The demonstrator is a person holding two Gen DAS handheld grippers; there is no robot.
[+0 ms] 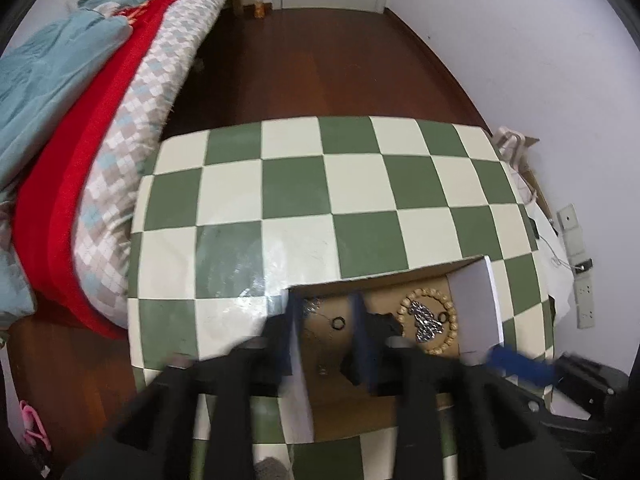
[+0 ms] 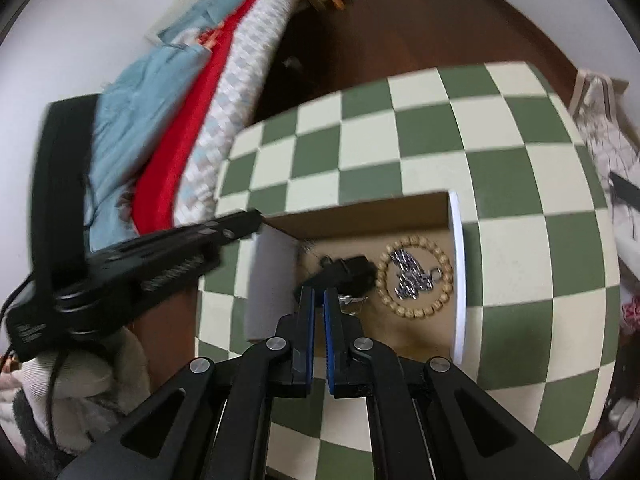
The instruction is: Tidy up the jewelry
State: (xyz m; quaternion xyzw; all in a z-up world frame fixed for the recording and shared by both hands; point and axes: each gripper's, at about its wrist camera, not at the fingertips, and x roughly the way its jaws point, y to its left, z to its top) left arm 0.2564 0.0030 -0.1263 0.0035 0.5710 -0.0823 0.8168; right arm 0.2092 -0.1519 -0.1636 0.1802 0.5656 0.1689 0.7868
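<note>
An open cardboard box [image 1: 476, 304] with white walls lies on the green-and-cream chequered table [image 1: 320, 200]. In it sit a wooden bead bracelet [image 1: 450, 334] ringing a silver chain [image 1: 426, 320], and a small black ring [image 1: 338, 323]. My left gripper [image 1: 323, 320] is open, straddling the box's left wall above the black ring and gripping nothing. One of its fingers [image 2: 352, 270] is also in the right wrist view, inside the box [image 2: 456, 272]. My right gripper [image 2: 319, 304] hangs over the box with its pads barely apart and nothing between them. A small silver piece [image 2: 352, 300] lies beside its tip, left of the bracelet [image 2: 416, 308].
A bed with blue, red and diamond-pattern bedding [image 1: 100, 140] runs along the table's left side. Dark wooden floor [image 1: 320, 60] lies beyond the table, with a door at the back. A power strip [image 1: 580, 272] and clutter sit at the right. A cream sleeve [image 2: 80, 380] shows lower left.
</note>
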